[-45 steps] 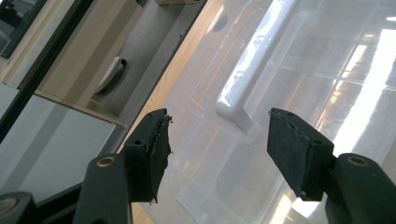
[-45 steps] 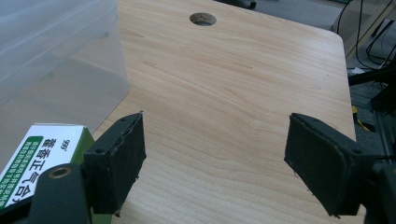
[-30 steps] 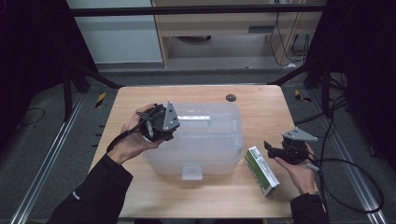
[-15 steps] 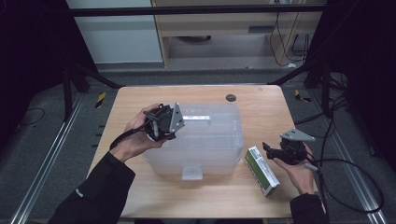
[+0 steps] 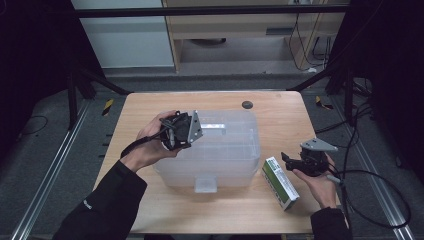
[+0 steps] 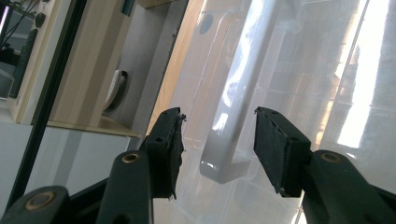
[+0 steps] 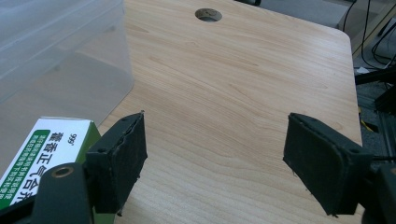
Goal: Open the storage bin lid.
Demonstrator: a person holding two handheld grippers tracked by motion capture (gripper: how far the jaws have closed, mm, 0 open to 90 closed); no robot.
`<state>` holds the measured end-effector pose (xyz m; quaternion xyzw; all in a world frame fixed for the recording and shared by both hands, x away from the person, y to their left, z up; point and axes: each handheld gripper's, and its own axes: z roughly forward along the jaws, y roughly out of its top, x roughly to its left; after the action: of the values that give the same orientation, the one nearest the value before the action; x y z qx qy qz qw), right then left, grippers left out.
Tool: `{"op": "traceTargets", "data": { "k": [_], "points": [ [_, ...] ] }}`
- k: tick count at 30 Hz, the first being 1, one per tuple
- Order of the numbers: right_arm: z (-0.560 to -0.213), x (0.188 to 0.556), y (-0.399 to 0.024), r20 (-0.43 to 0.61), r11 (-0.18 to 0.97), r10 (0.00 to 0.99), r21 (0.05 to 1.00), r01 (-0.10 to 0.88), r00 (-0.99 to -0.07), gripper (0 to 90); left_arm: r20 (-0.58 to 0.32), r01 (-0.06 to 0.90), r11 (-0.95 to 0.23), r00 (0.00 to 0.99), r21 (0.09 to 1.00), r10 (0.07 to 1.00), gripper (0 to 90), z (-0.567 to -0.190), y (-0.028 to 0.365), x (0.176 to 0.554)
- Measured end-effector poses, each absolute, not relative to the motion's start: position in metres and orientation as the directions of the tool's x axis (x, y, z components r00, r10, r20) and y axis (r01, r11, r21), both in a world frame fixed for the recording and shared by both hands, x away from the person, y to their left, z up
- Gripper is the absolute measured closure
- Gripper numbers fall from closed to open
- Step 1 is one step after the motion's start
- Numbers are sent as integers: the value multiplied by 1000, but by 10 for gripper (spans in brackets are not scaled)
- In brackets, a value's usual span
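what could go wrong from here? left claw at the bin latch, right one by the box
1. The left claw stands open around the clear bin's white latch; on that glossy plastic a partial grip may slip.
2. The right claw is open beside the green-and-white box; moving toward it could push it against the bin.

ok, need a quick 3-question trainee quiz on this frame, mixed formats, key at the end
1. True or false: the left gripper is shut on the white latch handle of the clear plastic storage bin.
2. Multiple choice: the green and white cardboard box lies A) inside the bin, B) on the wooden table between the bin and the right gripper, C) on the floor.
3. Fill in: the right gripper's jaws are ____.

Key: 1 false, its jaws are open with the handle between them, not clamped; 2 B; 3 open.
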<state>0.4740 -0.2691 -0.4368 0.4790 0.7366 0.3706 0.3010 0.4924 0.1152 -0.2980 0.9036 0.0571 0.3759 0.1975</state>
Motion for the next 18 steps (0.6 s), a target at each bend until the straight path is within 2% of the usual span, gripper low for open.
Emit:
{"op": "traceTargets", "data": {
  "k": [18],
  "points": [
    [-439, 474, -267, -96, 283, 923, 826, 488, -372, 213, 676, -67, -939, 711, 338, 193, 570, -301, 104, 495]
  ]
}}
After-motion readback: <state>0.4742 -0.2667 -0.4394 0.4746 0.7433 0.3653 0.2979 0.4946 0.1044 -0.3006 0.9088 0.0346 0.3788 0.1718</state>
